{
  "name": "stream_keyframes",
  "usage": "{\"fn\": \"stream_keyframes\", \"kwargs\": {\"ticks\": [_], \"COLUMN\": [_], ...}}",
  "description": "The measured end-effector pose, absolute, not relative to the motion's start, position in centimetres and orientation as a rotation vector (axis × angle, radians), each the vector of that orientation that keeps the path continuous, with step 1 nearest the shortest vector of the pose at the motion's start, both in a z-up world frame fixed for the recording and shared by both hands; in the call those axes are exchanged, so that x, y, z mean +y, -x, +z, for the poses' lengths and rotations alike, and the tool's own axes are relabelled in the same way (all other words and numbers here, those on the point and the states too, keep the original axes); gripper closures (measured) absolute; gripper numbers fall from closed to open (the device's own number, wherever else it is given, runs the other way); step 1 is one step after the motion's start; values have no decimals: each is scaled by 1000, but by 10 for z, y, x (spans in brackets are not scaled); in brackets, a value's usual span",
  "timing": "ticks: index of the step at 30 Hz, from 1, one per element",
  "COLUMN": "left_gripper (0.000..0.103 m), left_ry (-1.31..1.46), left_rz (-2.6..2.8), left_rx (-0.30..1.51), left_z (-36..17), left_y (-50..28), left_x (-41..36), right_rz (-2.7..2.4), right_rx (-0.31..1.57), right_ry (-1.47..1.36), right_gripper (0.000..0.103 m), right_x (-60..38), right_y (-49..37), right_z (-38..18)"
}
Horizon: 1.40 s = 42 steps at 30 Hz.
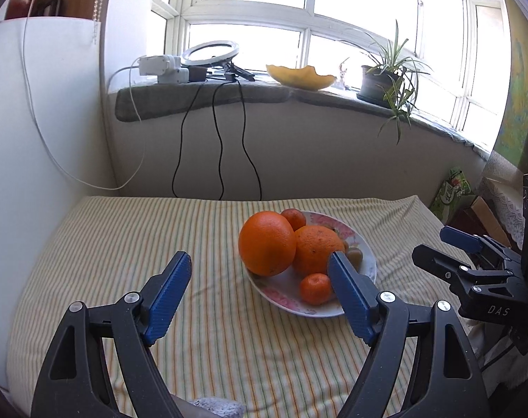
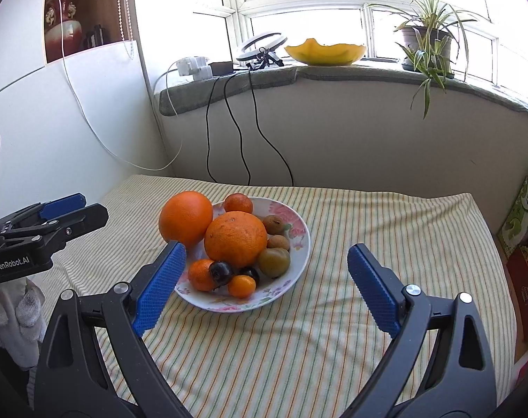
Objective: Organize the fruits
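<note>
Orange fruit piled on floral plate (image 2: 298, 244) mid striped tablecloth (image 2: 368, 230) | two big oranges (image 2: 235, 240), mandarins, dark plums | left gripper (image 1: 260, 292) fingers spread wide, empty, near plate | right gripper (image 2: 265, 282) wide apart, empty

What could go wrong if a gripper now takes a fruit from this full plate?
The biggest orange sits on the plate's rim, leaning outward; a nudge might roll it onto the striped cloth. The small dark fruits are packed tight against a mandarin, so wide-open gripper fingers may push neighbours.
</note>
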<state>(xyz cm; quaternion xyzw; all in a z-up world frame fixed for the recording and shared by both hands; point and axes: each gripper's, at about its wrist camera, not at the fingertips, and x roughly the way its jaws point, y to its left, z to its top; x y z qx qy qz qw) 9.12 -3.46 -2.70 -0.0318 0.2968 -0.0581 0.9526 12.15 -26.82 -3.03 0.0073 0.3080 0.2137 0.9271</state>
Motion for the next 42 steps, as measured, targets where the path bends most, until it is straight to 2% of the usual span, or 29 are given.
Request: {"fn": "stream_keyframes", "kwargs": {"ticks": [42], "left_gripper": [22], "left_ry": [59], "left_rz": [-113], "left_rx": [600], "left_z": [-27], "left_y": [-82], "left_x": [-38], "right_rz": [441], "right_rx": [625], "right_ry": [-12], "right_gripper": [7], "right_x": [-266], "right_y": [-110], "right_z": [-29]}}
